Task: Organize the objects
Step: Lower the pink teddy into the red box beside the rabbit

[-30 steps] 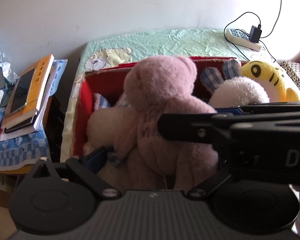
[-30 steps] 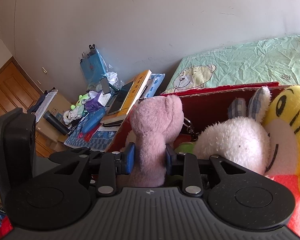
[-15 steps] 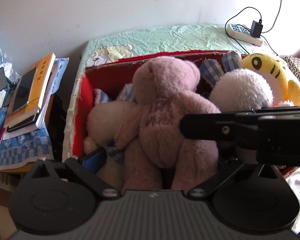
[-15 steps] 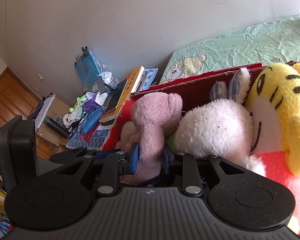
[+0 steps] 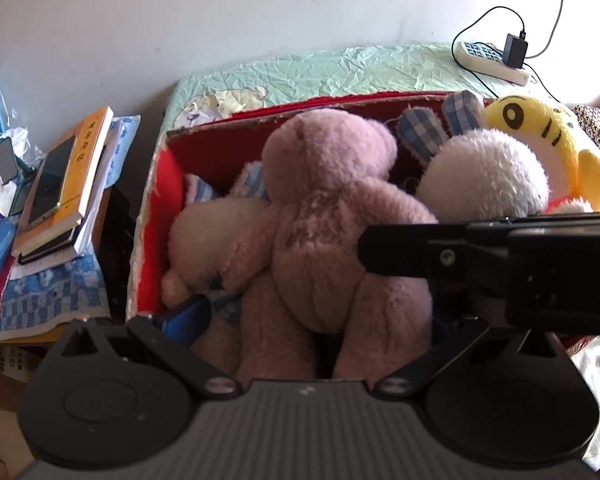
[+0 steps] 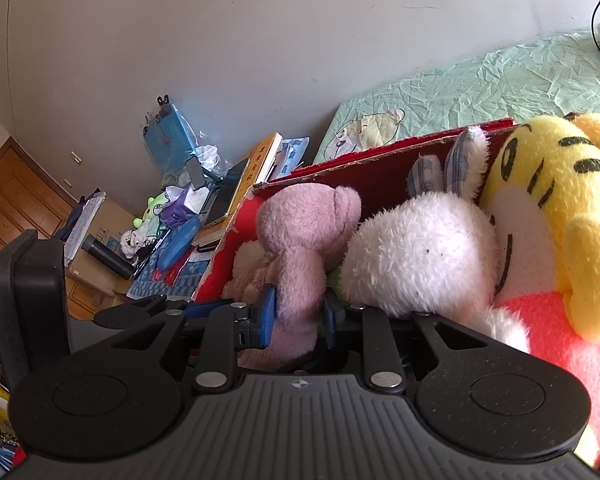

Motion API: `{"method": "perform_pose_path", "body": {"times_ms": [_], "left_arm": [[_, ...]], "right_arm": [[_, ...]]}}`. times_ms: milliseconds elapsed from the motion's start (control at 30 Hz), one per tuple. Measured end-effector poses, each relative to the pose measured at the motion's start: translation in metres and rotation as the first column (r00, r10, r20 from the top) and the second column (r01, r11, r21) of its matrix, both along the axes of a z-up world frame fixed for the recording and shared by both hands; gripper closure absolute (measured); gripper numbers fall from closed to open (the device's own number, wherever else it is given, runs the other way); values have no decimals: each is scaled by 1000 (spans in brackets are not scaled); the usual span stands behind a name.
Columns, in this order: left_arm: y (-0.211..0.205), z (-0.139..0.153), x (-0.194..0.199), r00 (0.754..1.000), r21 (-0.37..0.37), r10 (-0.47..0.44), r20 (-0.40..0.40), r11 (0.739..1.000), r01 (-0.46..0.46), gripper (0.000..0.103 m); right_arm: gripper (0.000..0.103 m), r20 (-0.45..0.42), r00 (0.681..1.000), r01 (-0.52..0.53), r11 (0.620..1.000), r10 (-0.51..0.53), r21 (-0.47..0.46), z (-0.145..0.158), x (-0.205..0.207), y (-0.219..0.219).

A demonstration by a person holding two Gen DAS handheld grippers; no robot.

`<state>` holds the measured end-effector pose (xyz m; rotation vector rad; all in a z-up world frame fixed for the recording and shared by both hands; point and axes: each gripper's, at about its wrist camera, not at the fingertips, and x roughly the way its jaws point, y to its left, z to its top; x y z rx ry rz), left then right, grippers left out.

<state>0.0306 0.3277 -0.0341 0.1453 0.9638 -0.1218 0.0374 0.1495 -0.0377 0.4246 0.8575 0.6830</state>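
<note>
A pink teddy bear (image 5: pixel 332 232) sits upright in a red cardboard box (image 5: pixel 168 184), beside a white rabbit toy (image 5: pixel 488 176) and a yellow tiger toy (image 5: pixel 540 136). A cream plush (image 5: pixel 208 232) lies to its left. My right gripper (image 6: pixel 298 316) is shut on the bear's body (image 6: pixel 300 240); its blue pads (image 6: pixel 267 316) press the plush from both sides. It crosses the left wrist view as a black bar (image 5: pixel 460 248). My left gripper (image 5: pixel 312 332) stands wide open around the bear's legs, one blue pad (image 5: pixel 184 316) at the left.
A side table (image 5: pixel 40 300) left of the box holds stacked books with a phone (image 5: pixel 56 184). A green sheet (image 5: pixel 340 68) covers the bed behind, with a power strip (image 5: pixel 492 60) at the far right. A wooden door (image 6: pixel 4 196) is at far left.
The bear has sunk lower into the box with my right gripper still shut on it. Both cameras have tilted down; the tiger and rabbit loom larger in the right wrist view.
</note>
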Motion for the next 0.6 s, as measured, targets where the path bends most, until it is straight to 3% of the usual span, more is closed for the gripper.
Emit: {"method": "perform_pose_path", "body": {"times_ms": [600], "left_arm": [[-12, 2, -7, 999, 34, 39, -10, 999, -38, 1]], "right_arm": [[78, 18, 998, 68, 998, -68, 16, 1, -23, -22]]}}
